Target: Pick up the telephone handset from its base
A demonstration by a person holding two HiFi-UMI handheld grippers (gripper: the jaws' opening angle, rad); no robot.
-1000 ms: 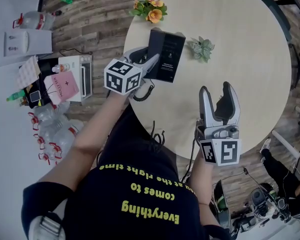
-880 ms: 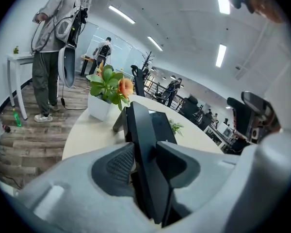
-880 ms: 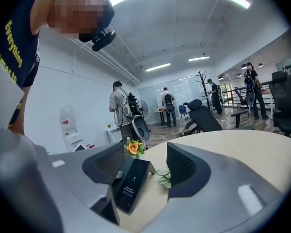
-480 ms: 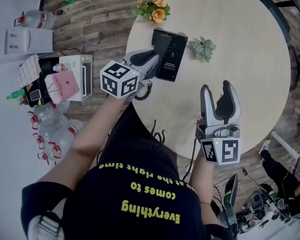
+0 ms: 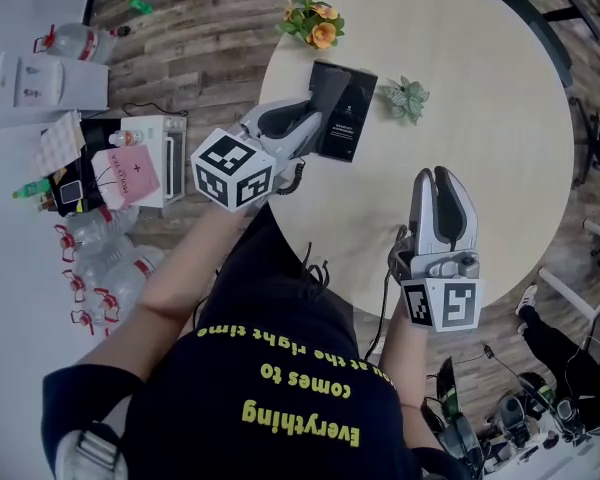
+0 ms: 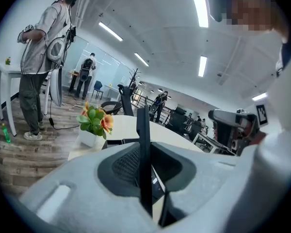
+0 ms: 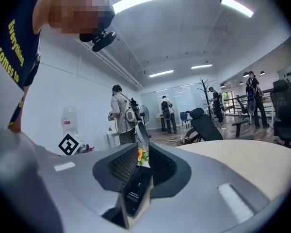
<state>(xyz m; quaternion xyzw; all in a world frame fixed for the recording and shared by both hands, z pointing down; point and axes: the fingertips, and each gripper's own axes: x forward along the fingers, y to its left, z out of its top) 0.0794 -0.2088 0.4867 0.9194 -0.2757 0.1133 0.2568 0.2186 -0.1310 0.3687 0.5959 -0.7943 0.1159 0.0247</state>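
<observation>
**Head view:** Your left gripper (image 5: 302, 125) is clamped on a dark bar, by my reading the handset (image 5: 280, 120). It sits at the left long edge of the black base (image 5: 348, 108), near the rim of the round table (image 5: 480, 78). The handset's long axis appears to run along that edge. Whether it is clear of the base cannot be told. The coiled cord (image 5: 291, 180) loops under the jaws toward you. Your right gripper (image 5: 442, 178) hangs well apart to the right, so the left is the nearer hand.

**Left gripper view:** The jaws pinch the slim dark bar edge-on between them. The base lies just beyond, with orange flowers (image 6: 94, 120) off to the left.

**Right gripper view:** The jaws are drawn almost together on nothing. The base (image 7: 136, 193) shows through the slit between them, far ahead.

The coming lift likely goes up and leftward off the base, within the cord's slack.
</observation>
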